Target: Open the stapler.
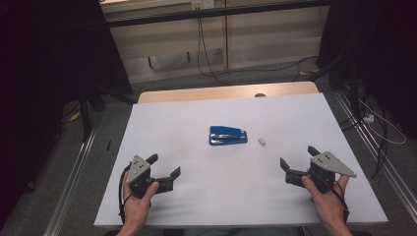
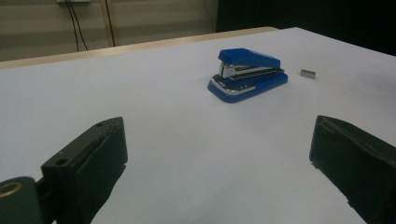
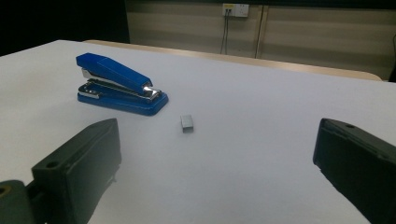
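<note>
Your left gripper (image 1: 163, 166) sits near the front left corner of the table (image 1: 196, 206), jaws spread wide with nothing between them, hovering just above the white top. In the left gripper view the stapler (image 2: 247, 74) lies ahead and a little right of the gap between those jaws.

The blue stapler (image 1: 227, 135) rests closed and flat near the middle of the table, well apart from both grippers. Just beside its right end, not touching it, lies a small block of staples (image 1: 262, 141).

Your right gripper (image 1: 298, 162) is near the front right corner, jaws likewise wide apart and empty.

I judge the work ahead is loading that block into the stapler. The block is tiny and low, so wide jaws coming down on it could push it across the smooth top or flick it toward the right edge. It may also crumble if you squeeze hard. The stapler is light enough to skid or tip if you pull its top up without pinning its base with the other gripper
</note>
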The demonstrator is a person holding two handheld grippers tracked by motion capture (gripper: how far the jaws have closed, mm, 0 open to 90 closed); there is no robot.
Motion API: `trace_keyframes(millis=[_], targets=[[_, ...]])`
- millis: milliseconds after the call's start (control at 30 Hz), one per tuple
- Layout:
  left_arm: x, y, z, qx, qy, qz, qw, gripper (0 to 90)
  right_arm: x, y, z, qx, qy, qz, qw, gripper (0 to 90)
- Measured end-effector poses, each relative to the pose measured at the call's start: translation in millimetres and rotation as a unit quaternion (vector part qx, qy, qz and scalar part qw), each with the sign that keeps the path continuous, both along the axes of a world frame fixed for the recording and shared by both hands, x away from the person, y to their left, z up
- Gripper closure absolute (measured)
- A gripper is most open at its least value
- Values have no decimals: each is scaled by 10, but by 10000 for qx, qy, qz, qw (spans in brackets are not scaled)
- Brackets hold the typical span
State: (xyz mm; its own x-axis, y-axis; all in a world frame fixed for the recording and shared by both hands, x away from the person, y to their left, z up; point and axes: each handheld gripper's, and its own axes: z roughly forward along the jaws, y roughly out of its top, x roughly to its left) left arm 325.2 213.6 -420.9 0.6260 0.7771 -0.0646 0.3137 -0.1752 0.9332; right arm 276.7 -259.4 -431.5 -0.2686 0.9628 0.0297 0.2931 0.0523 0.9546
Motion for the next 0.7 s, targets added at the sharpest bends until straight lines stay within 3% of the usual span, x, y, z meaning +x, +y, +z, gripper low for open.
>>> trace_keyframes(millis=[100, 167, 300, 400, 600, 700], targets=[[2, -1, 3, 106, -12, -9, 9999, 39, -8, 4, 4, -6, 7, 43, 10000, 19], [1, -7, 9, 287, -53, -52, 9996, 39, -28, 13, 11, 46, 11, 98, 9999, 15], [22, -32, -7, 346, -26, -43, 9994, 39, -21, 35, 0, 31, 19, 228, 9997, 15], [36, -53, -24, 313, 75, -72, 9995, 41, 12, 37, -23, 22, 90, 229, 9997, 19], [44, -34, -26, 378, 74, 25, 9993, 46, 41, 75, -42, -102, 165, 275, 9994, 26], [57, -13, -28, 304, 117, 51, 9995, 51, 62, 98, -46, -125, 187, 251, 9994, 30]])
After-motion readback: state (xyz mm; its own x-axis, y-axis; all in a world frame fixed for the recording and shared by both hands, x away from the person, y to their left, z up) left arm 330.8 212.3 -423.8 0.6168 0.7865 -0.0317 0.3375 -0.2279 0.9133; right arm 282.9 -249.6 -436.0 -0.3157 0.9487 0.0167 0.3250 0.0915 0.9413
